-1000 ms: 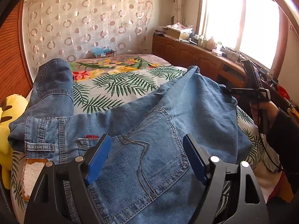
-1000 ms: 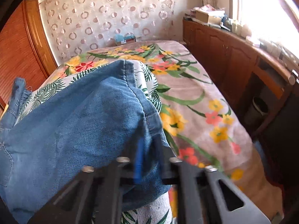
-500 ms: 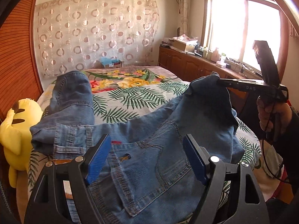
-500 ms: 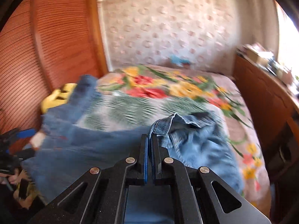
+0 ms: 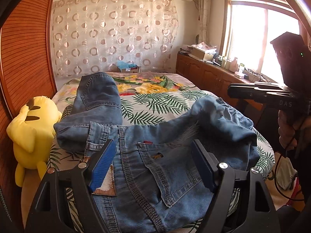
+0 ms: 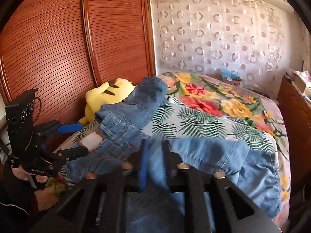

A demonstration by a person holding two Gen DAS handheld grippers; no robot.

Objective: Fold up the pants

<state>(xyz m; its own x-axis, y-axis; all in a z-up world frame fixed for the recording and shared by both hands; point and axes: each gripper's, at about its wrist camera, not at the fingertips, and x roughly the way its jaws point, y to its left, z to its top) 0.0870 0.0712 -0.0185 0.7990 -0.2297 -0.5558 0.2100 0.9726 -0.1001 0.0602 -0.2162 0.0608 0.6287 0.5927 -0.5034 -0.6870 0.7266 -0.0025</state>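
Here the jeans [image 5: 155, 167] lie spread across the near end of the bed [image 5: 155, 104], back pocket up, waistband toward the yellow plush toy [image 5: 33, 128] at the bed's edge beside the slatted wooden wardrobe doors [image 6: 58, 48]. One leg is folded back and runs away toward the patterned curtain [image 5: 114, 33]; the other leg lies in a rumpled heap on the side nearer the window [image 5: 258, 38].

The left gripper [image 5: 153, 165] hangs over the seat of the jeans with its blue pads set wide on either side of the pocket, nothing pinched between them.

The right gripper [image 6: 154, 165] has just been opening: its jaws stand a little apart above the crumpled leg. Denim shows through the gap, but the blur there makes it hard to say whether the pads touch it; it looks let go. In the left wrist view the right gripper sits level above the heap, and the fabric lies slack on the floral and palm-leaf bedspread [image 6: 204, 120] below it.
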